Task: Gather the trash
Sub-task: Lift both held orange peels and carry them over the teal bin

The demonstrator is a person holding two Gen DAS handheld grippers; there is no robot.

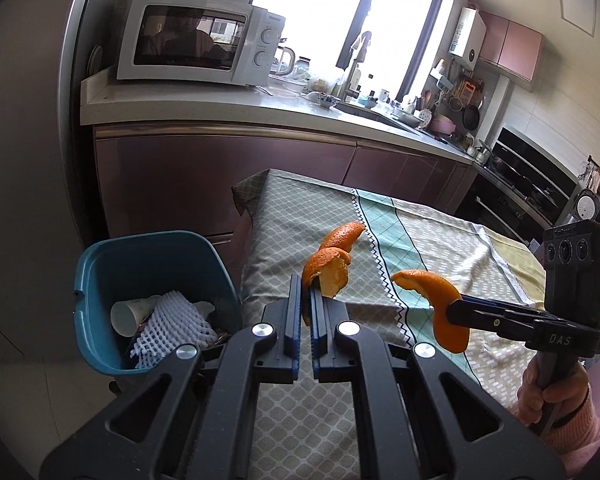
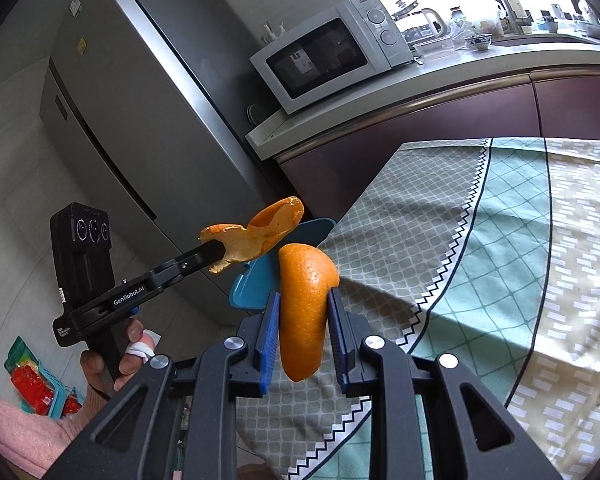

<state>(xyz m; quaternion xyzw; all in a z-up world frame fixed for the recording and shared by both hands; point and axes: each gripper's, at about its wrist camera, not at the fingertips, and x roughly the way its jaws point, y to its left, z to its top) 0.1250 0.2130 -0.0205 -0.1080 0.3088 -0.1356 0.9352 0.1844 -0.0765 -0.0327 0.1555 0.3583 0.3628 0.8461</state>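
Orange peel in both grippers. Left gripper has its jaws nearly together, clamped on a thin, curled peel strip that sticks up and forward past the fingertips. Right gripper has its blue pads pressed on either side of a thicker curved peel piece, rind facing the camera, hanging down between the jaws.

Both peels are off the surface, held in the air over the near-left part of the table. A third peel lies on the patterned tablecloth, just beyond the left gripper's piece.

Blue bin stands on the floor at the table's left edge, left of the left gripper. Inside: a white paper cup and white foam fruit netting.

Far side: counter with a white microwave; grey fridge left of it. A hand in a pink sleeve grips the right tool's handle.
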